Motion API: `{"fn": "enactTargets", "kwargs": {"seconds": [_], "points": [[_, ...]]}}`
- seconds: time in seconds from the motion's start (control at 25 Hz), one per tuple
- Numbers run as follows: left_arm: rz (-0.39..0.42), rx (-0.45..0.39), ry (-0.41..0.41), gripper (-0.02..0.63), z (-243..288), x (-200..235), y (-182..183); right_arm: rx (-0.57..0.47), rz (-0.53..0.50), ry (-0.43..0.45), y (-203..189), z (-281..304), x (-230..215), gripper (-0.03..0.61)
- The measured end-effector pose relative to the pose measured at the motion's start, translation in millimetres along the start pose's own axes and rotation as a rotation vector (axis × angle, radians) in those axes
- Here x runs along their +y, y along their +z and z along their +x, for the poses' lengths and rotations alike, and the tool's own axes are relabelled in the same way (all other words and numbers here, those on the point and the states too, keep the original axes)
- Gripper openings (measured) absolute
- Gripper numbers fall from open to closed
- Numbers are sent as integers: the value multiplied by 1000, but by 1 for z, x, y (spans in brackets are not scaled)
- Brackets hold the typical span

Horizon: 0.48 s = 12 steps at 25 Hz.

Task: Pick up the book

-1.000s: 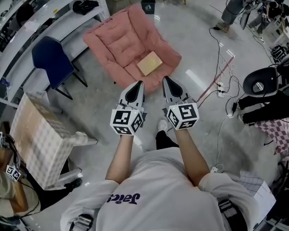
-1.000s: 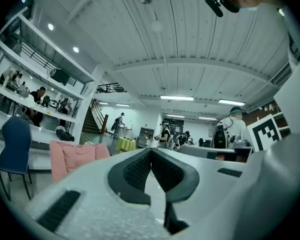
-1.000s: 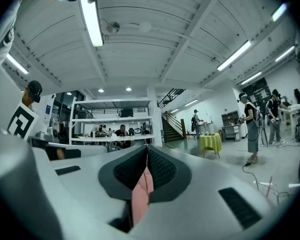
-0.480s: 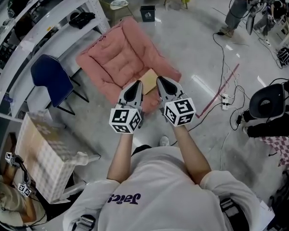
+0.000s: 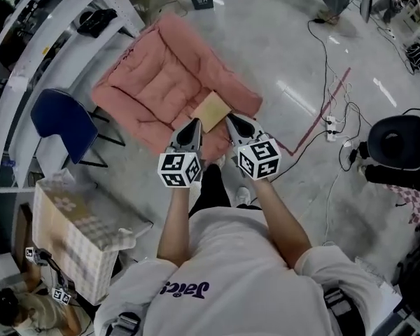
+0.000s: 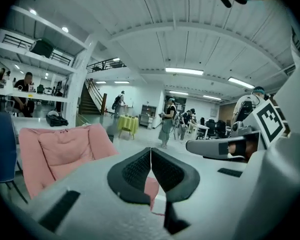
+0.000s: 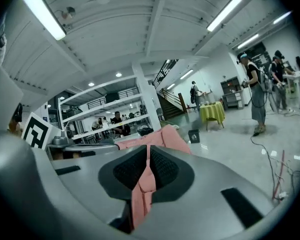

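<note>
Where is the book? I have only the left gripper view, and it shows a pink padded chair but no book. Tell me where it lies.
Observer: In the head view, a flat tan rectangular book lies on the seat of the pink padded chair, near the edge closest to the person.
Operator: Give me its place against both grippers.
Observer: In that view it lies between the tips of the left gripper and the right gripper. I cannot tell whether either touches it.
Operator: Report the right gripper's jaws.
Observer: The right gripper view shows them shut on nothing, with only pink cushion beyond them.
</note>
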<state>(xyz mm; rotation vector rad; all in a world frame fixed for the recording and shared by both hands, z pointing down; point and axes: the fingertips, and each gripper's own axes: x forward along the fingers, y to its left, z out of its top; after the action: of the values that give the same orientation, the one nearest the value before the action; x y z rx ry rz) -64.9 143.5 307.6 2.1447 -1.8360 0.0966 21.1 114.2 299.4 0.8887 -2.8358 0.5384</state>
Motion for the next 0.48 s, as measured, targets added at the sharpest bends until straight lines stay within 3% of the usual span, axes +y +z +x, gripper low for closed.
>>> {"fn": "enactTargets", "kwargs": {"seconds": [0.24, 0.48], "points": [[18, 161, -92, 18, 74, 45, -45, 120, 141, -66, -56, 58, -54, 15], [-62, 299, -149, 19, 149, 113, -97, 261, 330, -138, -140, 115, -93, 17]]}}
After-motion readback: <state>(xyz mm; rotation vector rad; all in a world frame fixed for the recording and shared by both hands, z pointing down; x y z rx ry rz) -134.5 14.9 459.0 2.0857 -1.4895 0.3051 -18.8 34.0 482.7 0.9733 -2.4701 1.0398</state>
